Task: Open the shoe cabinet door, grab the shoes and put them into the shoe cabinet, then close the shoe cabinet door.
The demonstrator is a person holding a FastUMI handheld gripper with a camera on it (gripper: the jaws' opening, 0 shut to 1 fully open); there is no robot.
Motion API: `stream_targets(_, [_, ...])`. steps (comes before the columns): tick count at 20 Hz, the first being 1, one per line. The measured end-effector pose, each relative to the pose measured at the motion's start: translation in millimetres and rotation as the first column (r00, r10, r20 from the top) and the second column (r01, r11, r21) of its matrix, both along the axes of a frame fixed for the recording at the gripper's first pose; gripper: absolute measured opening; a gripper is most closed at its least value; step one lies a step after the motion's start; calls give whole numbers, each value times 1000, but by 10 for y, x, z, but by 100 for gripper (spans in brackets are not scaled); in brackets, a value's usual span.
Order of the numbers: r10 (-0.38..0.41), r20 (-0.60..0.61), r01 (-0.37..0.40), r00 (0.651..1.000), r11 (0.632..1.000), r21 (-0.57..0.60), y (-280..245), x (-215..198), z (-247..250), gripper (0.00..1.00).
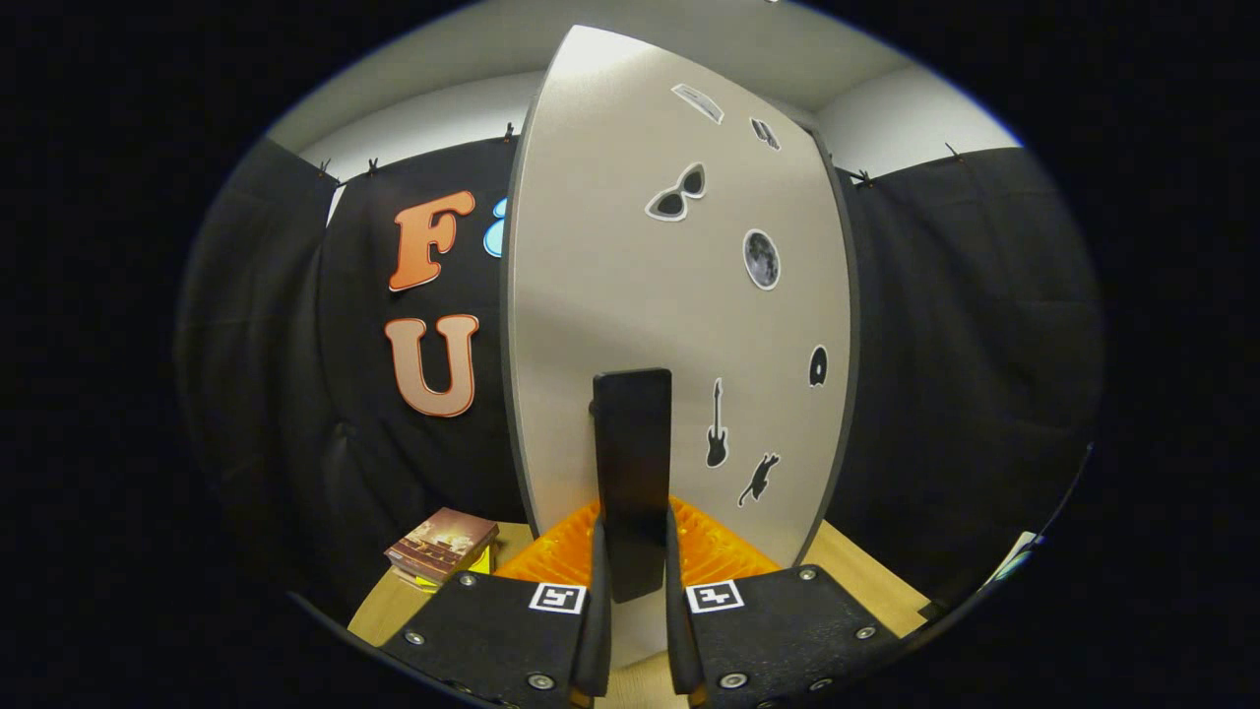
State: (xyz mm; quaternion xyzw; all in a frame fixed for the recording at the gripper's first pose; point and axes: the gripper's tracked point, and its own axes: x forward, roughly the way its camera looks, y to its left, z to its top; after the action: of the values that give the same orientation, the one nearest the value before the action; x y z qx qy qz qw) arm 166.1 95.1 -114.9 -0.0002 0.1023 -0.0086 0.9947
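The shoe cabinet door (630, 295) stands straight ahead, a tall pale grey panel with dark edges and several small stickers on its right half. A black upright handle (632, 463) sticks out from the door's lower middle. My gripper (635, 566) is shut on this handle, one finger pressing on each side of its lower end. No shoes show here.
A stack of books (441, 547) lies on the wooden table (866, 581) to the left of the fingers, near the black cloth wall. White wall and ceiling show above the cloth.
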Motion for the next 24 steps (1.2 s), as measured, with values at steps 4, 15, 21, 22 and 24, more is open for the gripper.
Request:
stream_targets(4, [-20, -9, 20, 1000, 1000, 3, -152, -146, -9, 23])
stream_targets(15, [77, -3, -77, 997, 997, 31, -580, -375, -14, 21])
stream_targets(21, [148, 1, -148, 989, 988, 47, -1006, -513, -17, 21])
stream_targets(22, [155, 2, -155, 988, 987, 49, -1087, -528, -15, 21])
stream_targets(24, [164, 3, -164, 986, 985, 59, -1243, -572, -17, 21])
